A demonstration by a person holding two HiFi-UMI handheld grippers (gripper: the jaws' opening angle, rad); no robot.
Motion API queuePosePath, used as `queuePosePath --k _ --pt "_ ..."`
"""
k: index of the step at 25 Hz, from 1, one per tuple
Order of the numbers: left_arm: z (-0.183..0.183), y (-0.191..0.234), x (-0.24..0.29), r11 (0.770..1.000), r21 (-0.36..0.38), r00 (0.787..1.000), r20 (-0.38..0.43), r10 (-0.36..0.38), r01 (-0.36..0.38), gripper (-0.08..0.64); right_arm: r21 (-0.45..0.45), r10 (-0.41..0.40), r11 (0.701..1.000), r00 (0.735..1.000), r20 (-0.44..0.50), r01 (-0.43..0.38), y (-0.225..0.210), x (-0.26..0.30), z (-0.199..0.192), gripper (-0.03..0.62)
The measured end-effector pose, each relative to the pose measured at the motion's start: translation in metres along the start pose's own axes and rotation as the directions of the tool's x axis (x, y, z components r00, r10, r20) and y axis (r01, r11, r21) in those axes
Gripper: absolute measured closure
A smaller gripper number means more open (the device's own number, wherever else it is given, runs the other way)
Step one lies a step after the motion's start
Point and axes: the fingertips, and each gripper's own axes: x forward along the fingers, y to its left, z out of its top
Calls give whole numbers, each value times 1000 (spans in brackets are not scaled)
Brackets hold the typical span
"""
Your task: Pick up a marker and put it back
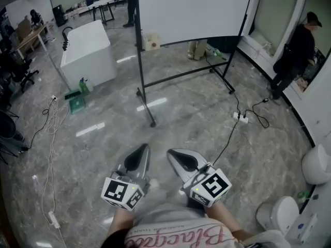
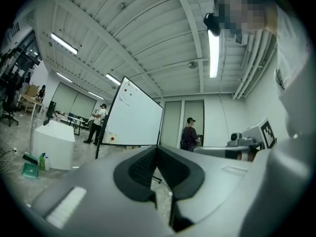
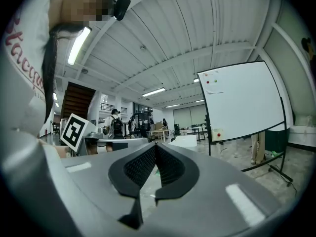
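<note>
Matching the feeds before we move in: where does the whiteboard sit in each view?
Head view: the whiteboard is at top centre, across the floor ahead.
Left gripper view: the whiteboard is just left of centre, seen at an angle.
Right gripper view: the whiteboard is on the right side.
Shared landmark: the white block, left of the board in all three views.

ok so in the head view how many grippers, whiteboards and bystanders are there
grippers: 2 (left gripper, right gripper)
whiteboards: 1 (whiteboard)
bystanders: 3 (bystander in black at the right wall, bystander behind the whiteboard, bystander at the far left desk)
total: 6
</note>
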Motion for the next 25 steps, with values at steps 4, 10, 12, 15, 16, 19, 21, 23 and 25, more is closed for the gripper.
queuePosePath --k 4,10,12,15,16,19,21,23,25 --pt "7 43 30 1000 -20 1000 2 -22 22 560 -12 -29 1000 1000 6 29 -28 47 11 591" --pt "15 94 68 998 -30 998 10 -62 63 560 -29 -56 998 998 14 56 -55 106 22 591" --pt "16 104 80 996 -33 997 13 -81 81 560 -28 -63 998 998 -6 63 -63 116 20 591" --pt "14 117 98 995 -47 996 12 -87 88 560 -14 -80 997 997 -23 80 -83 128 19 591" --pt "13 122 105 995 -53 996 9 -86 86 560 -10 -82 997 996 -16 82 -90 133 21 591" --pt "8 138 123 995 -72 997 -2 -76 75 560 -7 -84 996 996 -33 84 -109 148 19 591" --pt "6 150 133 995 -79 998 -2 -61 60 560 -7 -77 997 997 -32 77 -120 160 19 591" --pt "7 162 145 996 -76 999 -1 -46 46 560 -6 -83 997 996 -38 83 -134 173 19 591" --pt "8 176 161 997 -69 999 -4 -32 32 560 -6 -79 997 996 -34 78 -151 187 21 591"
